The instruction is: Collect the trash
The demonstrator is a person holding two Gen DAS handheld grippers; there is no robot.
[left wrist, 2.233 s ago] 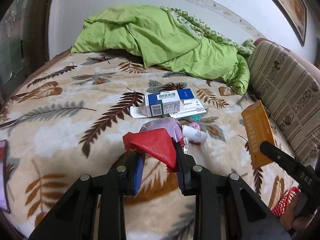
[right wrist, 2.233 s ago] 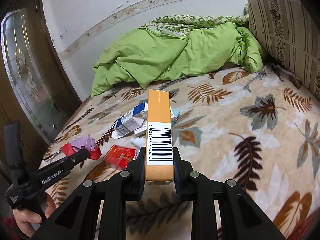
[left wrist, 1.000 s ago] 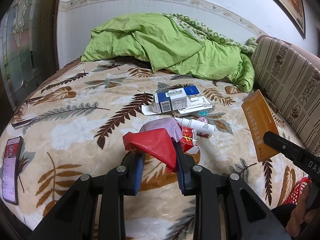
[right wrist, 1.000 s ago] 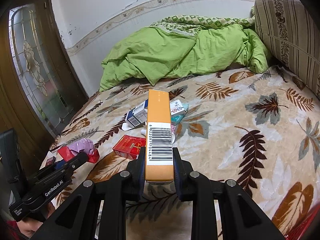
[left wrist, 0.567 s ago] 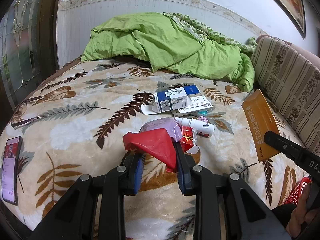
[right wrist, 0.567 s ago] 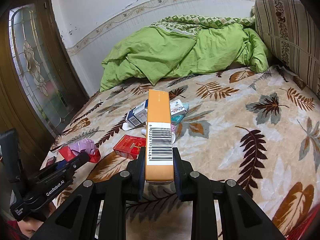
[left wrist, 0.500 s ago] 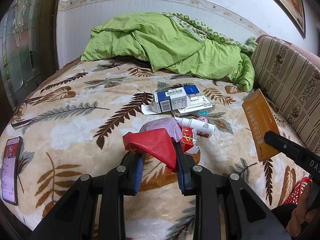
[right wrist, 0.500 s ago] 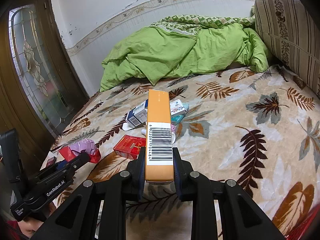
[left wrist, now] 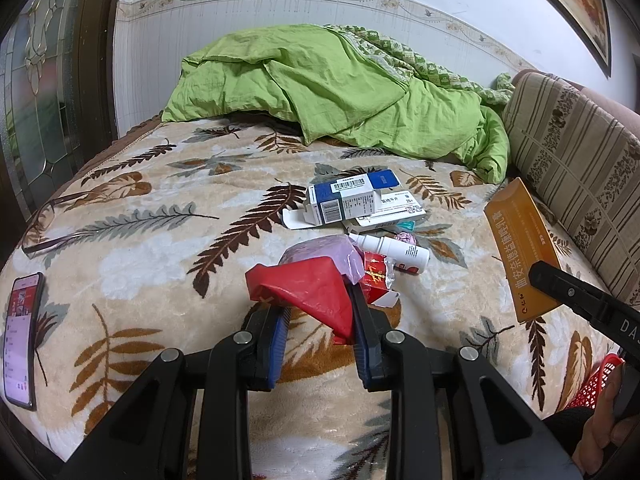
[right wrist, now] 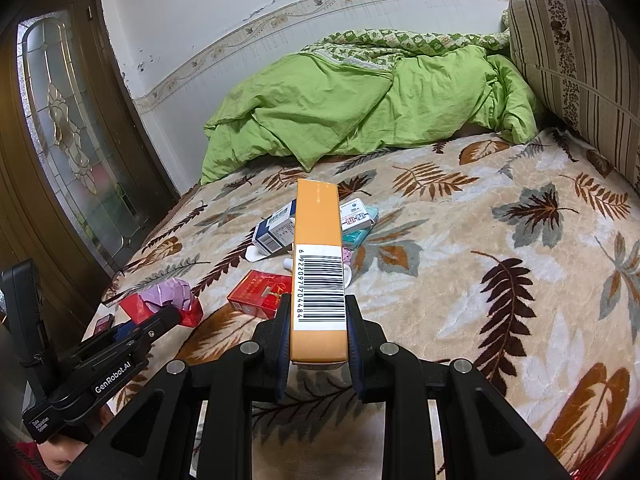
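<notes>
My left gripper (left wrist: pixel 318 314) is shut on a red plastic wrapper (left wrist: pixel 308 292) with a lilac bag (left wrist: pixel 320 250) bunched against it, held above the bed. It shows in the right wrist view (right wrist: pixel 160 304). My right gripper (right wrist: pixel 318 312) is shut on a long orange box (right wrist: pixel 318 264) with a barcode, also in the left wrist view (left wrist: pixel 520 252). On the blanket lie a blue and white box (left wrist: pixel 348 202), a flat white box (left wrist: pixel 394 210), a white bottle (left wrist: pixel 394 250) and a red packet (right wrist: pixel 258 290).
A green quilt (left wrist: pixel 332 92) is heaped at the far end of the bed. A striped cushion (left wrist: pixel 580 168) lines the right side. A phone (left wrist: pixel 20 340) and glasses (left wrist: pixel 52 220) lie at the left. A red basket (left wrist: pixel 596 380) sits low right.
Both grippers have pulled back and risen from the bed over the two seconds, each keeping its hold. In the last half second nothing has visibly moved.
</notes>
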